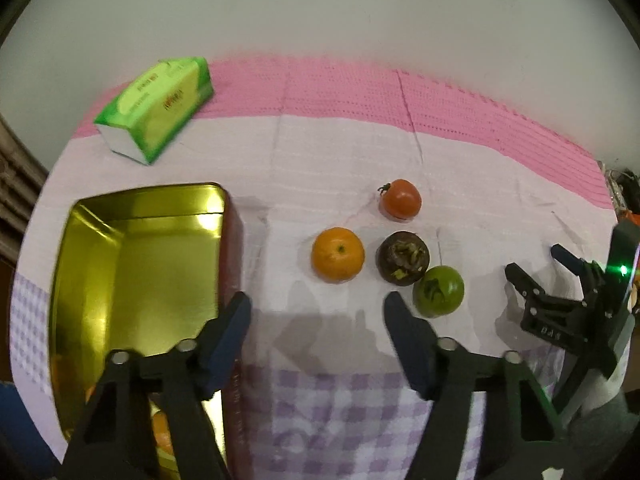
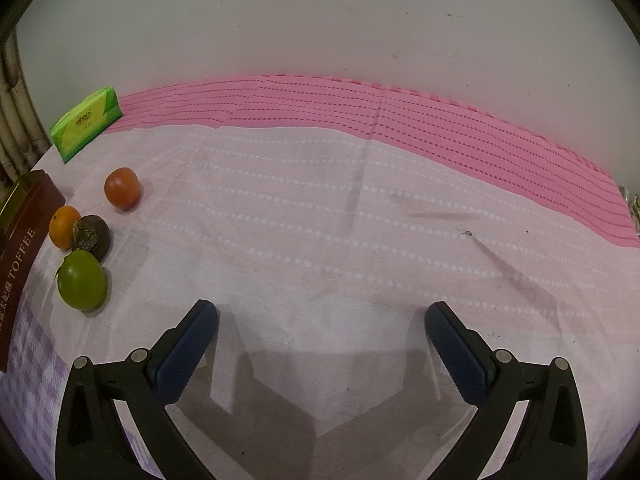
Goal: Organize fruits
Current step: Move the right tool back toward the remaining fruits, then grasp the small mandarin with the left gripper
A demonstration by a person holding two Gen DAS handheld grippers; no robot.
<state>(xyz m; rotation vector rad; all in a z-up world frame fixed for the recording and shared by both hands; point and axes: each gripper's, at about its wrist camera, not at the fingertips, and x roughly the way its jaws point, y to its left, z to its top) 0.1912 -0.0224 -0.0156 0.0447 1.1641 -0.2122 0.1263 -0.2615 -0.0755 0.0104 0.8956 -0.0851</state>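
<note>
Several fruits lie on the cloth: an orange (image 1: 338,255), a dark mangosteen (image 1: 402,257), a green fruit (image 1: 439,291) and a red tomato (image 1: 401,200). They also show at the left of the right wrist view: orange (image 2: 63,227), mangosteen (image 2: 91,237), green fruit (image 2: 82,280), tomato (image 2: 122,188). An open gold tin (image 1: 100,280) stands left, with orange fruit (image 1: 162,430) partly hidden behind my finger. My left gripper (image 1: 318,306) is open and empty, just short of the orange. My right gripper (image 2: 322,316) is open and empty over bare cloth; it also shows at the right of the left wrist view (image 1: 536,264).
A green tissue pack (image 1: 156,108) lies at the back left, also in the right wrist view (image 2: 86,122). The tin's brown "TOFFEE" side (image 2: 20,248) shows at the left edge. The pink and white tablecloth (image 2: 360,200) ends at a pale wall.
</note>
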